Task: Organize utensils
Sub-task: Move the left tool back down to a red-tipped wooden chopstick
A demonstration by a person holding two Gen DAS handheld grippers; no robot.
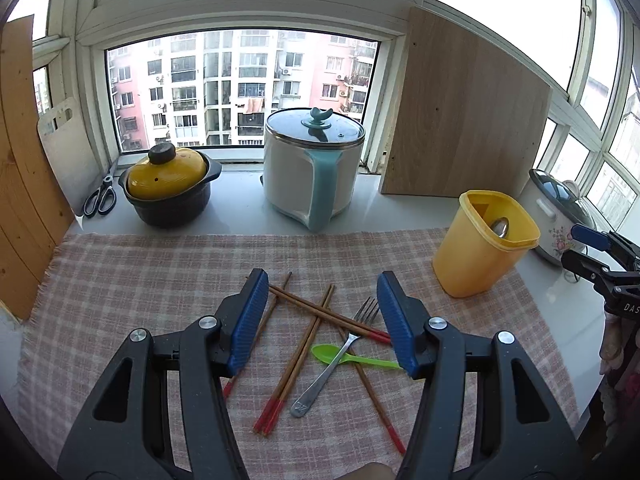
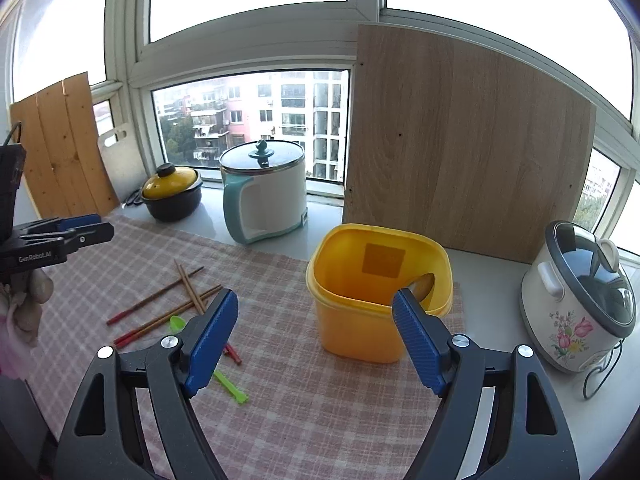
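Left gripper [image 1: 322, 312] wide open, empty, above crossed chopsticks [image 1: 304, 344], fork [image 1: 340, 354]. Right gripper [image 2: 314, 322] wide open, empty, near yellow container [image 2: 360, 332].

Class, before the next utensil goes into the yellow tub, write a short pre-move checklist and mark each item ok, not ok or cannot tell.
1. Left gripper open and holding nothing: ok.
2. Right gripper open and holding nothing: ok.
3. Yellow plastic tub upright, mouth uncovered: ok.
4. Room in the tub: ok; only one metal spoon shows inside.
5. Steel fork free to lift: not ok; it lies across the green plastic spoon and the red-tipped wooden chopsticks.
6. All chopsticks paired and counted: cannot tell; they cross each other on the checked cloth.
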